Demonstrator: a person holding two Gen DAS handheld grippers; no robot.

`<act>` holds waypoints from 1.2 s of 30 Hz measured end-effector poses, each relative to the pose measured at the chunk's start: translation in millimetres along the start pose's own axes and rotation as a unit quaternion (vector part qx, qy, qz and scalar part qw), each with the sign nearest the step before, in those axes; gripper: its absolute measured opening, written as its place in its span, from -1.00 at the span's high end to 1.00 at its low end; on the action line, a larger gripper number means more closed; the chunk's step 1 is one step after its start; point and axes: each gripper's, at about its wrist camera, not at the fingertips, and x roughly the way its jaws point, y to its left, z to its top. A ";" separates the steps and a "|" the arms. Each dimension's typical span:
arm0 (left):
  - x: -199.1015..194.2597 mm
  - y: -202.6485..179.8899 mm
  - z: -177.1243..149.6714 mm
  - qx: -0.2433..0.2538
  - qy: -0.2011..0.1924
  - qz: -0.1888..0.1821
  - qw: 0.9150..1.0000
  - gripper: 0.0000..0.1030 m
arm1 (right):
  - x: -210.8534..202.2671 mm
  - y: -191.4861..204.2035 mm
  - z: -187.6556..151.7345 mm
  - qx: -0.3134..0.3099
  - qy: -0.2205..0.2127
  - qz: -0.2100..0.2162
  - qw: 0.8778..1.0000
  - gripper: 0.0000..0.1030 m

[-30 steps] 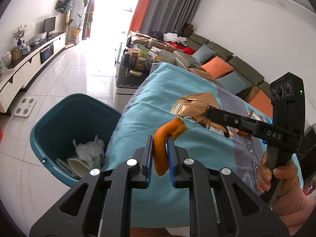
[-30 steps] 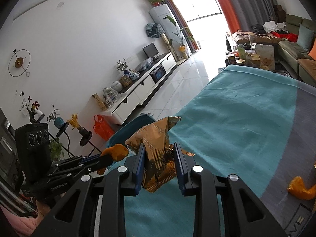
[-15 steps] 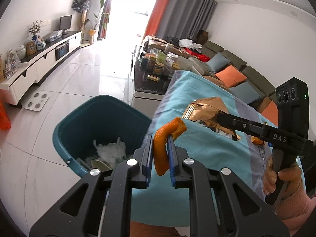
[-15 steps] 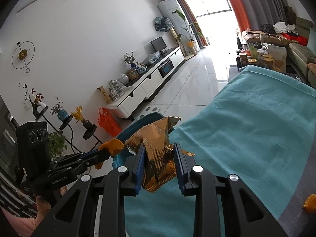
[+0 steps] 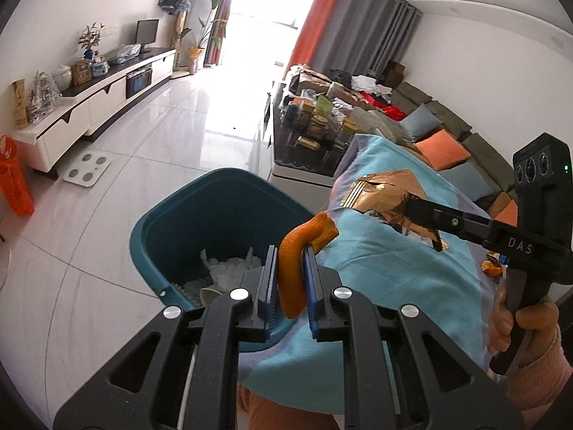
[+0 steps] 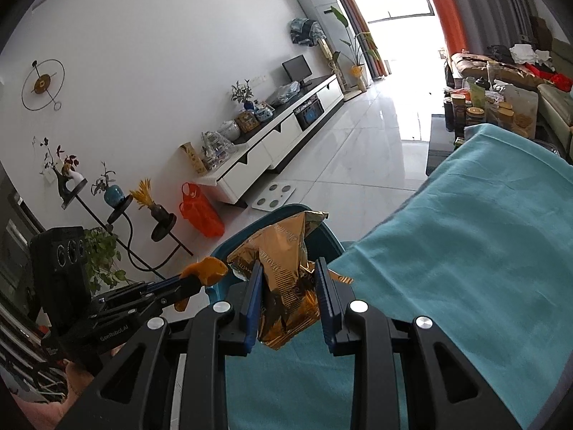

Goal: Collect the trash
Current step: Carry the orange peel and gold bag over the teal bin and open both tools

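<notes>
My left gripper [image 5: 290, 288] is shut on a curled orange peel [image 5: 295, 261] and hangs by the near rim of a teal trash bin [image 5: 172, 229] on the floor beside the table. Crumpled white paper [image 5: 229, 267] lies inside the bin. My right gripper [image 6: 289, 299] is shut on a crinkled gold foil snack bag [image 6: 283, 261], held over the table's left edge with the bin rim [image 6: 272, 215] just beyond it. In the left wrist view the right gripper [image 5: 408, 206] holds that bag [image 5: 383, 193] above the teal tablecloth [image 5: 394, 272]. The right wrist view shows the left gripper [image 6: 195, 279] with the peel [image 6: 206, 268].
Another orange peel piece [image 5: 490, 268] lies on the tablecloth at the right. A dark coffee table with jars [image 5: 311, 136] stands behind the bin. A white scale [image 5: 87, 170] and an orange bag [image 5: 14, 182] sit on the tiled floor near the TV cabinet [image 5: 89, 104].
Both grippers have moved left, off the table toward the bin, each keeping its load. The bin now lies closer to the middle of both views.
</notes>
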 end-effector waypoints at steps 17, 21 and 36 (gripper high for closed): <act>29.7 22.4 5.9 -0.018 0.017 0.033 0.999 0.71 | 47.0 19.8 11.7 -0.028 0.042 -0.018 0.999 0.48; 40.9 26.7 6.8 -0.023 0.025 0.039 0.999 0.71 | 58.5 23.9 13.3 -0.034 0.054 -0.023 0.998 0.48; 82.4 29.9 10.4 -0.042 0.048 0.053 0.997 0.67 | 99.1 41.7 21.2 -0.054 0.096 -0.044 0.993 0.35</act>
